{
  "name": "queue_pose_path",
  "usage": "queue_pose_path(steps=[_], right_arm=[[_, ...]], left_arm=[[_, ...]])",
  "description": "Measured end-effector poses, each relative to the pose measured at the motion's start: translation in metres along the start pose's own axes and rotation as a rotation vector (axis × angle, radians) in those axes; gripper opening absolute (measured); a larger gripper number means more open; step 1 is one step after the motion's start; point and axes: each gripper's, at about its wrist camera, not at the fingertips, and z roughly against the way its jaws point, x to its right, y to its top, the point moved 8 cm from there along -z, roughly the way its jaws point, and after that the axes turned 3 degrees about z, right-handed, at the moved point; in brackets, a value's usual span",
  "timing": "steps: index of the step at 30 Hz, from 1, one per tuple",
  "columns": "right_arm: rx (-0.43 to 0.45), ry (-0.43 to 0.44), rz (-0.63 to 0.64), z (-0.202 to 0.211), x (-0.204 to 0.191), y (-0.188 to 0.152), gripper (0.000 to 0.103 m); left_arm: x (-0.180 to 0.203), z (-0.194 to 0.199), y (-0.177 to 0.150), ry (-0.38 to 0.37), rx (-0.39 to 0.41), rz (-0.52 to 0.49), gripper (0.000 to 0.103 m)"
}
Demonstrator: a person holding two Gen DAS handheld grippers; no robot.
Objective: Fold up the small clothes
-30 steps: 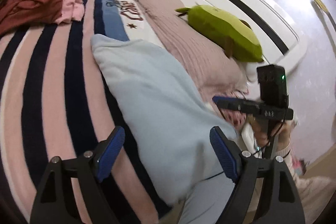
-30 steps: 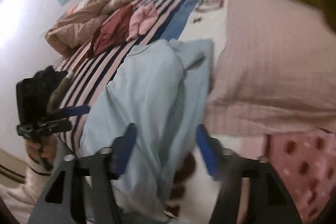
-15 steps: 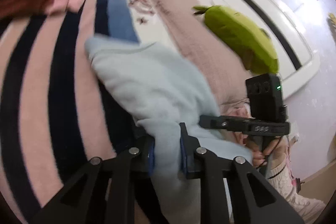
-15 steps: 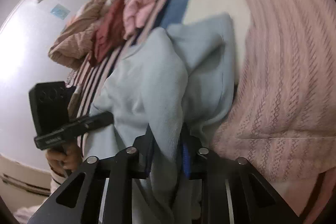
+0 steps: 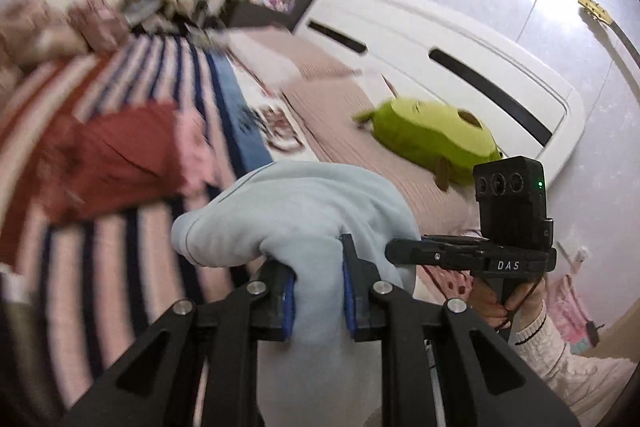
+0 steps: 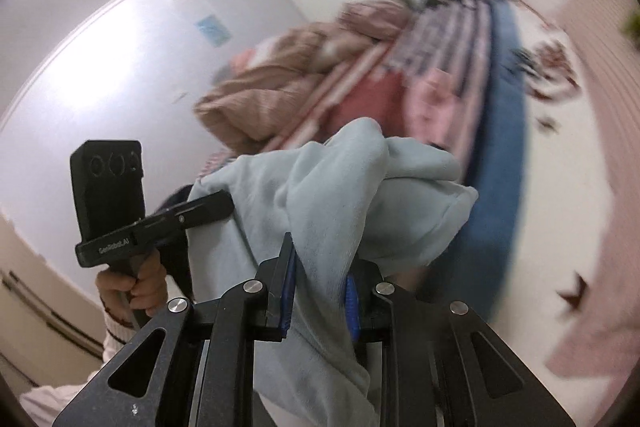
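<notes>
Pale blue garment (image 5: pixel 304 203), pink-and-navy striped blanket (image 5: pixel 132 239), lime-green plush (image 5: pixel 432 135), dark red clothing (image 5: pixel 108 155), white headboard (image 5: pixel 440 39).

Right tongs (image 6: pixel 320 293) are pinching a bunched light blue garment (image 6: pixel 340 187); left tongs (image 6: pixel 208 207) are apparently gripping its far edge above a blurred striped bed (image 6: pixel 500 75).

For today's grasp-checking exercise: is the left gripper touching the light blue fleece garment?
Touching. The left wrist view shows the left gripper shut on the light blue fleece garment, fabric pinched between both blue pads.
</notes>
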Motion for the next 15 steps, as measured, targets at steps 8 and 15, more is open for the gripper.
queue_pose_path(steps=[8, 15], right_arm=[[0.032, 0.171, 0.137, -0.059, -0.130, 0.045, 0.015], [0.005, 0.313, 0.219, -0.121, -0.242, 0.065, 0.015]], left_arm=[[-0.035, 0.149, 0.036, 0.209, 0.131, -0.044, 0.016], [-0.077, 0.269, 0.045, 0.400, 0.183, -0.029, 0.016]])
